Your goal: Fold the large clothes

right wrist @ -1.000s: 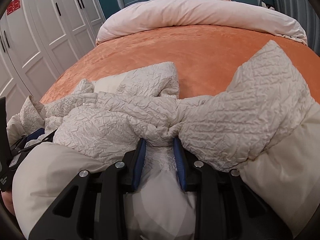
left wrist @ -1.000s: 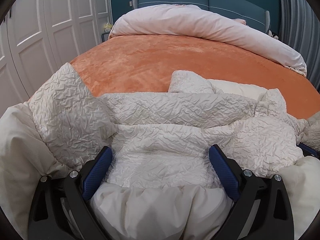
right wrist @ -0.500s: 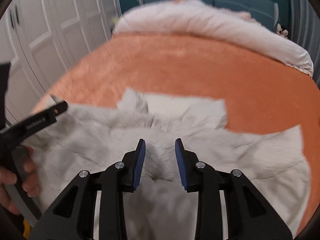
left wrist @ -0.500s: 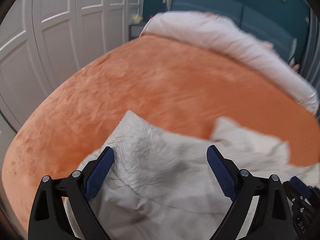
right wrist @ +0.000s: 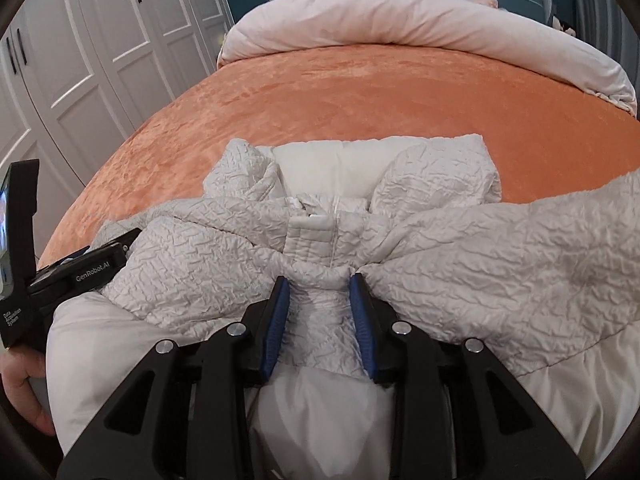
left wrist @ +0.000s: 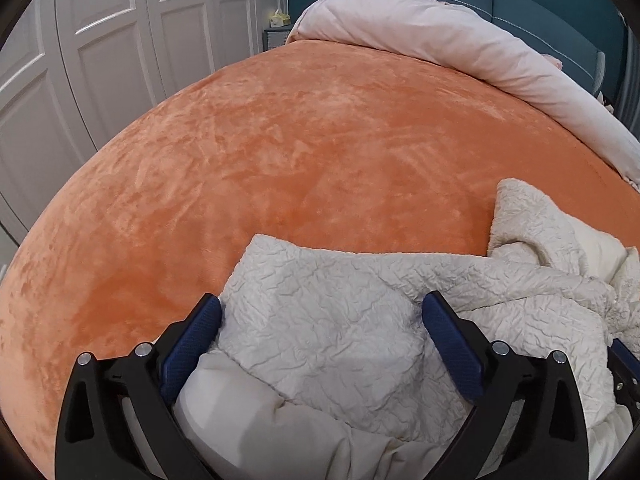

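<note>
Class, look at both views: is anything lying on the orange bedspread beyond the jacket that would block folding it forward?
Nothing visible does. The bedspread is bare between the jacket and the rolled duvet at the far end. The right gripper already pinches the jacket.

Your right gripper [right wrist: 319,322] buries its own pads in a bunched fold of the white jacket [right wrist: 460,264], so you can't see how deep that pinch goes. The jacket's lower part runs off the bottom of both views. Your hand [right wrist: 22,392] is half cropped at the left edge.
</note>
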`<state>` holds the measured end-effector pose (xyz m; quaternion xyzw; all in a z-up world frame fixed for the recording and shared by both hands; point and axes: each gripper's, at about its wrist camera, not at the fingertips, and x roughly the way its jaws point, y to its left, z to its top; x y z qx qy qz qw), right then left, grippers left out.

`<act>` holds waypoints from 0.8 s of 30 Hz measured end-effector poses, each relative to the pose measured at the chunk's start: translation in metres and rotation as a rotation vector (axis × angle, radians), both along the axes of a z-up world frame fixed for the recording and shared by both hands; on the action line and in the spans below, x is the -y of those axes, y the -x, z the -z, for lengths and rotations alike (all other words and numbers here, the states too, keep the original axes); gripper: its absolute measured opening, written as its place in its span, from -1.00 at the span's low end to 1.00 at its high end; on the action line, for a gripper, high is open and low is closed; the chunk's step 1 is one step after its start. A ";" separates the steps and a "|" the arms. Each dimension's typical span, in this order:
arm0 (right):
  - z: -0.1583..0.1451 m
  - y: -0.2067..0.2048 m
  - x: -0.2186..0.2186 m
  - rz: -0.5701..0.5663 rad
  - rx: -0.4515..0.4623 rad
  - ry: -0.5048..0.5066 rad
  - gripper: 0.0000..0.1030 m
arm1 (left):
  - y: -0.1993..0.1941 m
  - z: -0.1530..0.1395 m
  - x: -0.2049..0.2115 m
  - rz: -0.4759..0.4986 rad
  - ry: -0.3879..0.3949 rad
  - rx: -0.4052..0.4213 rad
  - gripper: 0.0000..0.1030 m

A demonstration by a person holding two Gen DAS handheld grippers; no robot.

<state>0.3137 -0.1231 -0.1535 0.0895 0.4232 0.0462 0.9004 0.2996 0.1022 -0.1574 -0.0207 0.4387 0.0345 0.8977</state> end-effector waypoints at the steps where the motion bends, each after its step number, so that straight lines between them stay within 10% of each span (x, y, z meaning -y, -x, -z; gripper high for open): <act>1: 0.000 0.001 0.001 0.000 0.003 -0.005 -0.42 | -0.001 0.001 0.001 0.001 -0.005 -0.002 0.90; 6: -0.037 0.010 0.028 0.007 -0.016 -0.086 -0.41 | 0.004 -0.019 -0.006 0.034 0.023 -0.013 0.86; 11: -0.085 0.047 0.103 0.136 0.086 0.097 -0.21 | 0.033 -0.049 -0.031 0.010 0.067 0.031 0.86; 15: -0.041 0.051 0.187 0.324 -0.017 0.067 -0.22 | 0.029 -0.021 -0.041 -0.018 0.092 -0.029 0.90; 20: 0.023 0.060 0.234 0.431 -0.075 -0.227 0.34 | 0.025 0.001 -0.051 -0.024 0.210 -0.029 0.90; 24: 0.023 0.052 0.219 0.423 -0.073 -0.143 0.36 | 0.022 0.006 -0.049 -0.030 0.212 -0.033 0.90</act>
